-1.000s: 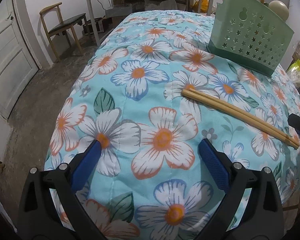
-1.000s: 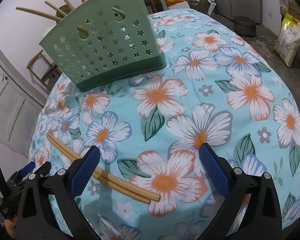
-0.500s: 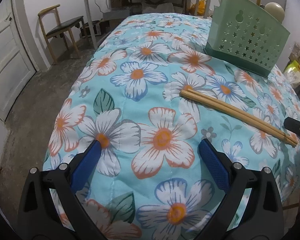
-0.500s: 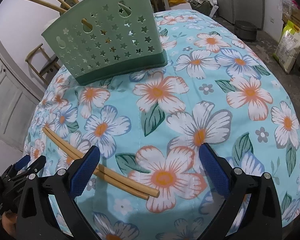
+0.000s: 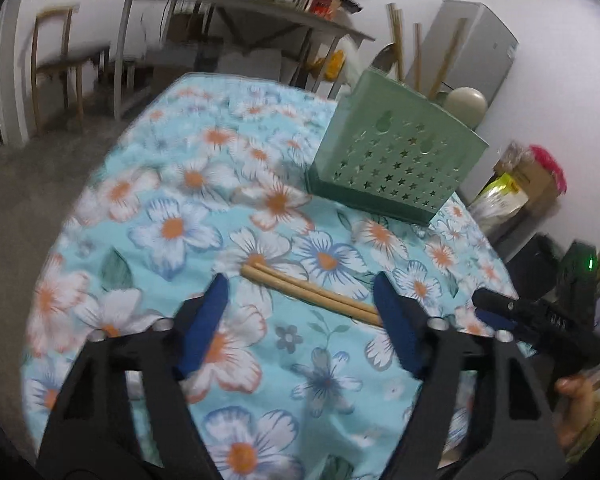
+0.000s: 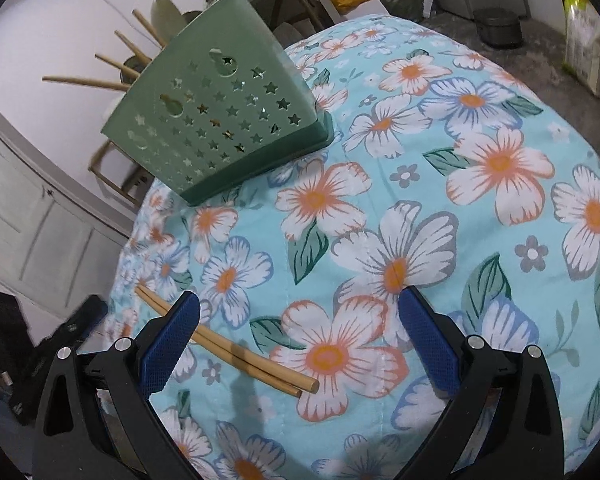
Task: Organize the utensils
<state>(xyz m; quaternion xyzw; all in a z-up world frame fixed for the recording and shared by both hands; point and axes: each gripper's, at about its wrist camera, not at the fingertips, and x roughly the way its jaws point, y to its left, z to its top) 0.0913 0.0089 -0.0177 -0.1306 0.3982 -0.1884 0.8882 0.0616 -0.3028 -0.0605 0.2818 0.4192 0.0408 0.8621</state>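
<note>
- Here the left tongs (image 5: 300, 300) gape wide above the chopsticks (image 5: 308, 290), gripping nothing.
- The right tongs (image 6: 298, 326) are spread too, empty, over the chopsticks' other end.
- The chopsticks lie side by side on the cloth (image 6: 420, 200), near the green holder (image 6: 220, 120).

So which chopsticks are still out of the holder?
The chopstick pair lying flat on the floral cloth between the grippers; the others stand upright inside the green holder.
</note>
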